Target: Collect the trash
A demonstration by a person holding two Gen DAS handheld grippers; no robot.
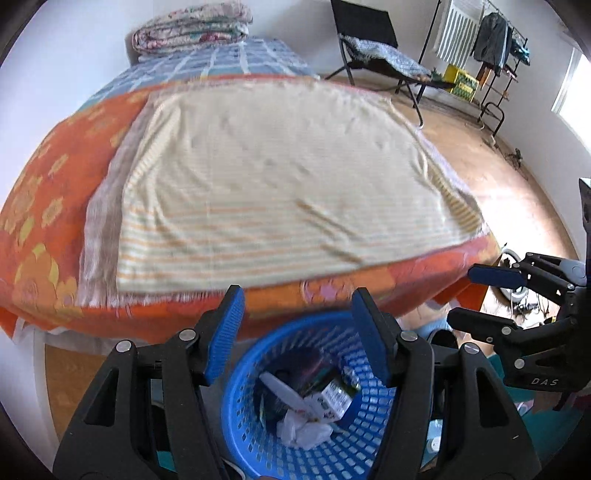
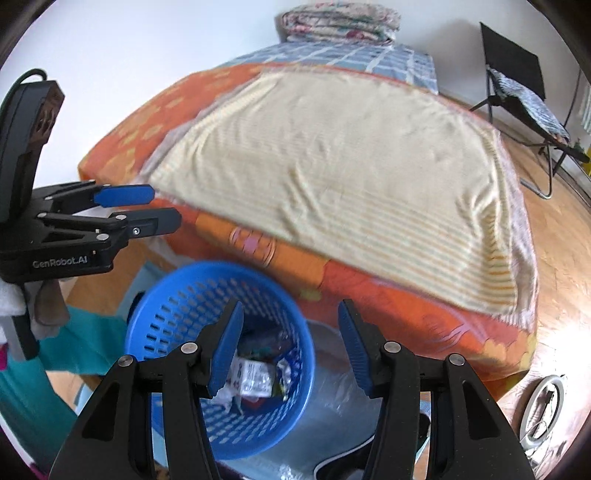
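A blue perforated plastic basket (image 1: pixel 258 417) stands on the floor at the foot of the bed, seen from above in both wrist views. Inside lie several pieces of trash: a small printed carton (image 1: pixel 332 400), crumpled white paper (image 1: pixel 303 432) and wrappers (image 2: pixel 255 376). My left gripper (image 1: pixel 297 302) hangs above the basket, open, nothing between its blue pads. My right gripper (image 2: pixel 290 314) also hovers over the basket (image 2: pixel 177 306), open and empty. Each gripper shows in the other's view: the right gripper (image 1: pixel 461 295) at the right edge, the left gripper (image 2: pixel 166 208) at the left edge.
The bed fills the middle, with an orange flowered cover (image 1: pixel 48 192) and a striped cream sheet (image 1: pixel 280 177). A folded quilt (image 1: pixel 192 29) lies at its head. A black folding chair (image 1: pixel 365 40) and a clothes rack (image 1: pixel 495 40) stand on the wooden floor (image 1: pixel 517 177). Teal cloth (image 2: pixel 85 343) lies beside the basket.
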